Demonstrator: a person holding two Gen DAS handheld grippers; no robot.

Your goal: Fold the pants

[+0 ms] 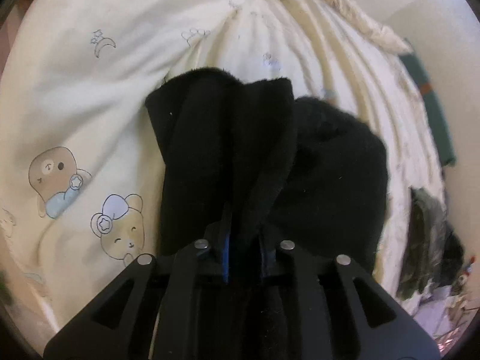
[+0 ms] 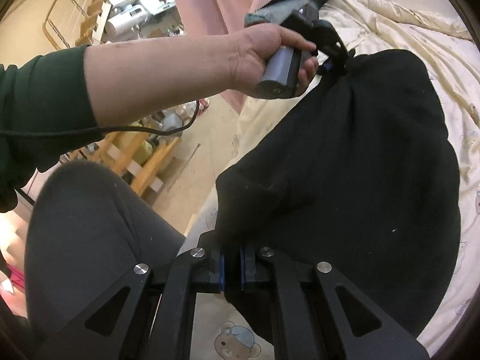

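Note:
Black fleece pants (image 1: 330, 165) lie bunched on a cream quilt with bear prints (image 1: 90, 90). In the left wrist view, a fold of the pants runs up between the blue pads of my left gripper (image 1: 244, 240), which is shut on it. The right wrist view shows the same gripper (image 2: 339, 57) in a person's hand (image 2: 258, 57), with the cloth gathered at its tips. Nearer the bed's edge, my right gripper (image 2: 231, 267) is shut on another part of the pants (image 2: 375, 165). The cloth stretches between the two grippers.
The quilt (image 2: 405, 24) is heavily wrinkled toward the far side. A person's grey-clad leg (image 2: 90, 225) stands at the bed's edge, over a tan floor with a wooden rack (image 2: 150, 162). Dark clothing (image 1: 426, 234) is heaped beside the bed on the right.

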